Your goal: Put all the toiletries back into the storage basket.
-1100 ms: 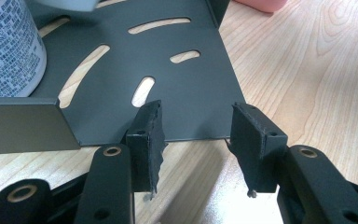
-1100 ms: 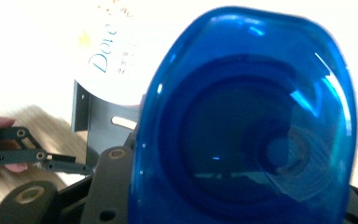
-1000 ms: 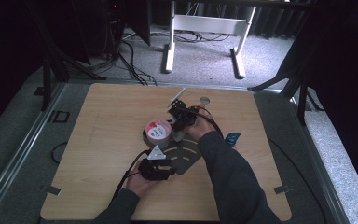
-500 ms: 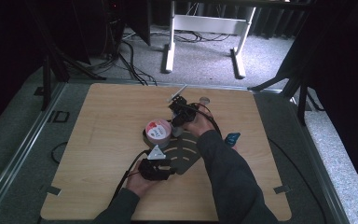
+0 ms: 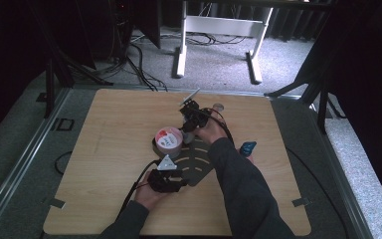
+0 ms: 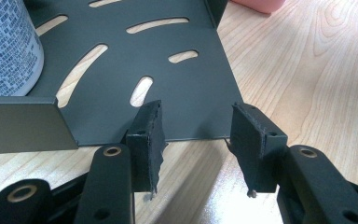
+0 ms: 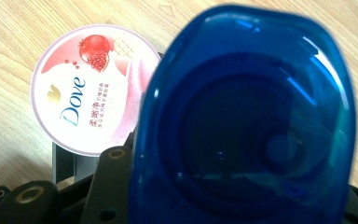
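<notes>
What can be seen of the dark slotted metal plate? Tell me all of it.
The slotted plate is thin, matte dark grey sheet metal, cut with curved, rounded-end slots through which the wooden table shows. Upright walls rise along two sides. It lies flat on the table. A white printed bottle stands on it, and a pink tub sits by its far corner. The left tongs are at its near straight edge, jaws open.

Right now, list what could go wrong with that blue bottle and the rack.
The right claw holds the blue bottle over the pink tub; lowered carelessly, it may knock the tub. The left claw straddles the dark rack's edge, jaws apart, so the rack could slide if bumped.
</notes>
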`<move>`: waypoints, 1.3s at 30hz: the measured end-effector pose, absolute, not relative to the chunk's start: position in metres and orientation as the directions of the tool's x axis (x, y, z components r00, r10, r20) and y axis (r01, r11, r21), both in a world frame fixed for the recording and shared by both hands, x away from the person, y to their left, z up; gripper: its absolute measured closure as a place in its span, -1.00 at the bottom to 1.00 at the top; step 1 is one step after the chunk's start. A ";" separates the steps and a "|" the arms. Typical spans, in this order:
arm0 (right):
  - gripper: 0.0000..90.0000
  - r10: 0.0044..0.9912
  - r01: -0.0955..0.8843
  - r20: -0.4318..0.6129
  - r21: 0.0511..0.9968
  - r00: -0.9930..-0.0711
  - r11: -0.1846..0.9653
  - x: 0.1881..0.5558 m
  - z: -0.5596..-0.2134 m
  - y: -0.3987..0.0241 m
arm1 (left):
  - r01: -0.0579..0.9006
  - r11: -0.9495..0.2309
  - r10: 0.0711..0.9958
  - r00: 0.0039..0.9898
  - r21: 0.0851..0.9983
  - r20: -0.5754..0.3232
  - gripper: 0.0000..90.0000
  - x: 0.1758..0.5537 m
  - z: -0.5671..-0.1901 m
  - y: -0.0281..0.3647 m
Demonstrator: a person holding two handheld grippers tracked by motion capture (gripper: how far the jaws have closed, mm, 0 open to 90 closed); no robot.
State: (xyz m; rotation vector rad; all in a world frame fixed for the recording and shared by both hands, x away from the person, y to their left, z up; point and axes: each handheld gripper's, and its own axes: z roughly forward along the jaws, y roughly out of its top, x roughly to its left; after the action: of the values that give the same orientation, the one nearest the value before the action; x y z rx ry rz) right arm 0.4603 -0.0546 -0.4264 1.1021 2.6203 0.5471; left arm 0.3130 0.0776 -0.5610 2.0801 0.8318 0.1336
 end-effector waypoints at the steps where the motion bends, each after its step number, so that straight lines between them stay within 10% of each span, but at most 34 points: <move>1: 0.22 0.725 0.633 -0.080 0.429 -0.684 0.645 0.461 -0.427 -0.054 | 0.512 -0.400 0.604 0.771 0.760 -0.202 0.20 0.313 -0.561 0.078; 39: 0.22 0.768 0.707 -0.021 0.372 -0.641 0.601 0.485 -0.439 -0.040 | 0.522 -0.411 0.599 0.773 0.748 -0.211 0.21 0.313 -0.562 0.077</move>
State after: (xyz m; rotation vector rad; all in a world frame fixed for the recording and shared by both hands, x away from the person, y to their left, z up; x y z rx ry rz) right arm 0.4852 -0.0397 -0.4391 1.2321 2.6472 0.4978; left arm 0.3129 0.0769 -0.5618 2.0946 0.8342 0.1119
